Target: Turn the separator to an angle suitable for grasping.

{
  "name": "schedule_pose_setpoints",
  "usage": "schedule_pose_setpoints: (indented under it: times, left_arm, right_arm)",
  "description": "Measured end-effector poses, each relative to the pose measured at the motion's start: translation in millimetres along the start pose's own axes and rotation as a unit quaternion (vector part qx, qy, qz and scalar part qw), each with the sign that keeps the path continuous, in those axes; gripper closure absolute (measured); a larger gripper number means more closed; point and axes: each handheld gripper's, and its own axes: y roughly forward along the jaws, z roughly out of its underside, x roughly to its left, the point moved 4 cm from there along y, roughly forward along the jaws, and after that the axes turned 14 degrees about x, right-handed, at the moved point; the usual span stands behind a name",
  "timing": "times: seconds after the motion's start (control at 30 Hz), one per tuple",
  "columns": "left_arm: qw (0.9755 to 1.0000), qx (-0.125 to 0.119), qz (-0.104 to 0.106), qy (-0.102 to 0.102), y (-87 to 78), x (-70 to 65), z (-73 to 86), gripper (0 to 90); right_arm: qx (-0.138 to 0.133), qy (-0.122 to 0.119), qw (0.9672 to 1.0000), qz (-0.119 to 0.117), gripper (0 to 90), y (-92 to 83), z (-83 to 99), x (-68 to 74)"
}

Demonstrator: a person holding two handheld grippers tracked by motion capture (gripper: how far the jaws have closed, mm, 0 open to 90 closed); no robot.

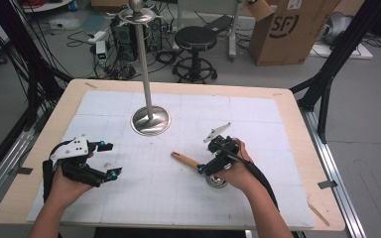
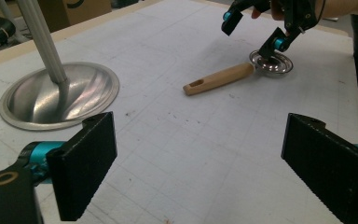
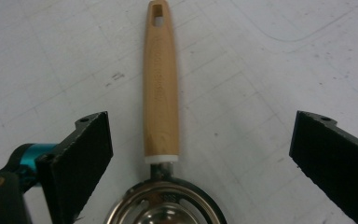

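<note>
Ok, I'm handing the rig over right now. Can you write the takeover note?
Right gripper: open, poised over the small steel strainer with a pale wooden handle, jaws either side of it, not gripping.
Left gripper: open, holding nothing, idle at the left of the white gridded mat.
Strainer lies flat on the mat; the tall steel stand with a round base is behind it.
Done: approach. Left: grasp and lift; likely hang it on the stand.

A cardboard box (image 1: 290, 29) standing far right on the floor is showing the letters "SF" in a circle.
</note>
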Motion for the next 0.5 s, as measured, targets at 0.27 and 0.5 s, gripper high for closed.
schedule_pose_setpoints:
  times: [0.27,0.5]
  left_arm:
    - [1.0,0.0,0.002,0.0,0.4,0.0,0.1,11.0]
    - [1.0,0.004,0.0,0.002,1.9,0.2,0.4,11.2]
  right_arm:
    - [0.039,-0.015,0.9991,0.003,16.1,7.4,-1.4,4.7]
    - [0.066,-0.036,0.9971,0.003,26.9,12.1,-1.6,9.7]
